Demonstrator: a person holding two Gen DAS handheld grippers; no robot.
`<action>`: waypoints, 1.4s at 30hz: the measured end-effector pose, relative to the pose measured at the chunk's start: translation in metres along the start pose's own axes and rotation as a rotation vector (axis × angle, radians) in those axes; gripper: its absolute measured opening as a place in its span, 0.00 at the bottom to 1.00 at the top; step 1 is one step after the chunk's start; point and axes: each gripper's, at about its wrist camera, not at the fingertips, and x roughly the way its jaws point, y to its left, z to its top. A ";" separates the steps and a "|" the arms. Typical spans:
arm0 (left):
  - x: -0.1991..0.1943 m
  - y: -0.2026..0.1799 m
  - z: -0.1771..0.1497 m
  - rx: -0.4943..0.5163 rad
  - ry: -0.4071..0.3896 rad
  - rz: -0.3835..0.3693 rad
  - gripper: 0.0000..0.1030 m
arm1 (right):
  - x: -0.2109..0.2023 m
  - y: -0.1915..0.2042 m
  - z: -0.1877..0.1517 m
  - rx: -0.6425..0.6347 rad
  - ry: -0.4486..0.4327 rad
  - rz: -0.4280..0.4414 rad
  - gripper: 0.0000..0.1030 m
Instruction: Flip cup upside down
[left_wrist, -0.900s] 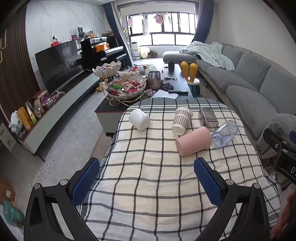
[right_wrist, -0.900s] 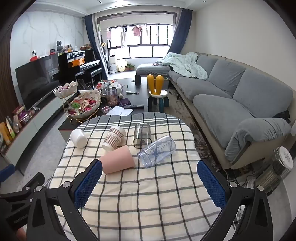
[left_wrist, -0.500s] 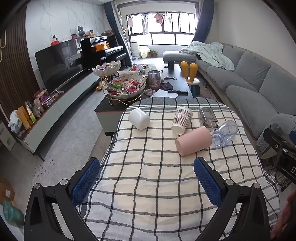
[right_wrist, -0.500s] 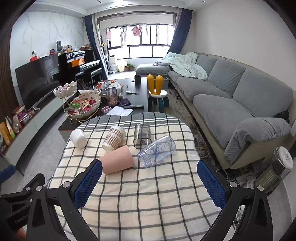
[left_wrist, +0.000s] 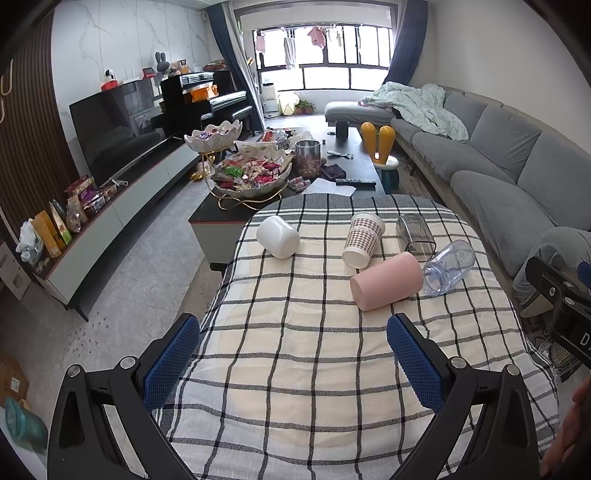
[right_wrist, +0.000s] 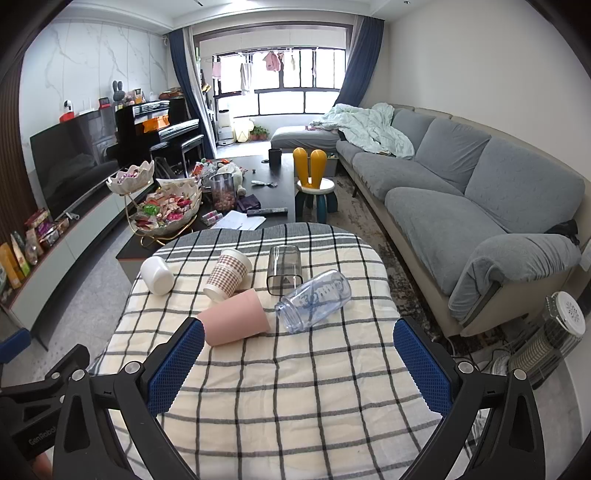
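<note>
Both our tongs gape wide with nothing between them: left gripper (left_wrist: 293, 354), right gripper (right_wrist: 299, 360). We see five vessels on their sides on the checked tablecloth (left_wrist: 314, 350): pink cup (left_wrist: 386, 282) at our one o'clock, touching the checked paper cup (left_wrist: 362, 238); white cup (left_wrist: 277, 236) at eleven; smoky glass (right_wrist: 284, 269) and clear bottle (right_wrist: 314, 299) toward two.

— Left wrist view: looking forward between the left gripper (left_wrist: 291, 350) fingers, over the checked table (left_wrist: 303, 354), cups well ahead.
— Right wrist view: same heading from the right gripper (right_wrist: 299, 350); table (right_wrist: 295, 369), cups, sofa shared.
</note>
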 end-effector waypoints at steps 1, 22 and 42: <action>0.001 -0.001 0.000 0.000 0.001 0.000 1.00 | 0.000 0.000 0.000 0.000 -0.001 0.000 1.00; 0.003 -0.001 0.002 0.000 -0.005 -0.004 1.00 | 0.000 0.000 0.000 0.000 0.001 0.000 1.00; 0.002 -0.002 0.002 0.002 -0.007 0.000 1.00 | 0.002 0.000 0.000 -0.002 0.001 0.000 1.00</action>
